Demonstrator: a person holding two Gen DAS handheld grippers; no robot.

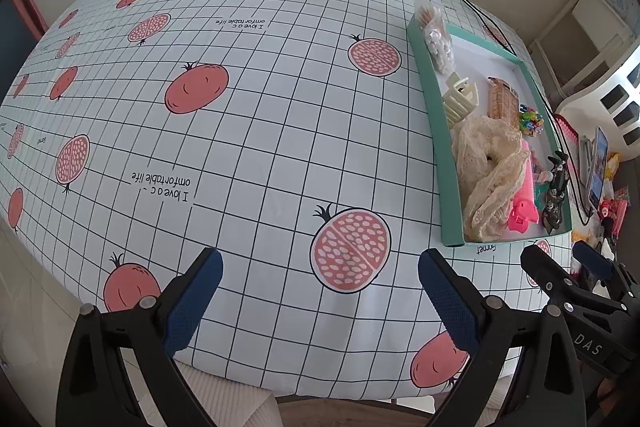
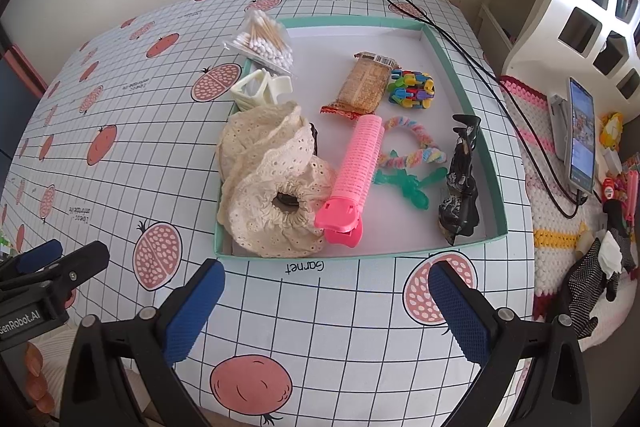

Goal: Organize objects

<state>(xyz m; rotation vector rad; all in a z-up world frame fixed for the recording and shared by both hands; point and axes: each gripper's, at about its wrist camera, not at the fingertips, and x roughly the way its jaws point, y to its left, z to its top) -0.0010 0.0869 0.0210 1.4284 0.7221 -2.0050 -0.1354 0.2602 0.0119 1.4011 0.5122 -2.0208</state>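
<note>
From the left wrist camera, the left gripper [image 1: 320, 291] hangs over the near edge of a table covered in a white grid-patterned tablecloth printed with pink pomegranates [image 1: 256, 131]. Its blue-padded jaws stand wide apart with nothing between them. To the right lies a shallow mint-green cardboard tray with a white floor [image 1: 436, 131], seen at a steep angle. Inside it are a clear bag of cotton swabs [image 1: 436, 39] propped on the far left corner, a cream plastic claw hair clip [image 1: 460, 99], a cream lace scrunchie [image 1: 488, 167], a pink plastic hair roller clip [image 1: 524, 195] and a black patterned hair clip [image 1: 556, 187]. The right gripper [image 1: 568, 259] shows at the lower right, beside the tray's near corner.

From the right wrist camera, the right gripper [image 2: 326, 291] hovers just in front of the tray's [image 2: 352, 251] near wall, jaws spread wide and empty. The swab bag [image 2: 264, 43] leans over the tray's far left rim, the claw clip [image 2: 260, 89] just below it. The lace scrunchie [image 2: 268, 179] fills the left side, with the pink roller clip [image 2: 354, 175] resting against it. A wrapped brown snack bar [image 2: 362, 85] lies beside a multicoloured plastic block toy [image 2: 412, 89]. A pastel fuzzy loop [image 2: 416, 147] and a translucent green plastic piece [image 2: 408, 187] sit mid-tray; the black clip [image 2: 460, 183] lies along the right wall. The left gripper [image 2: 60, 259] appears at the left edge; its jaw state cannot be told here.
</note>
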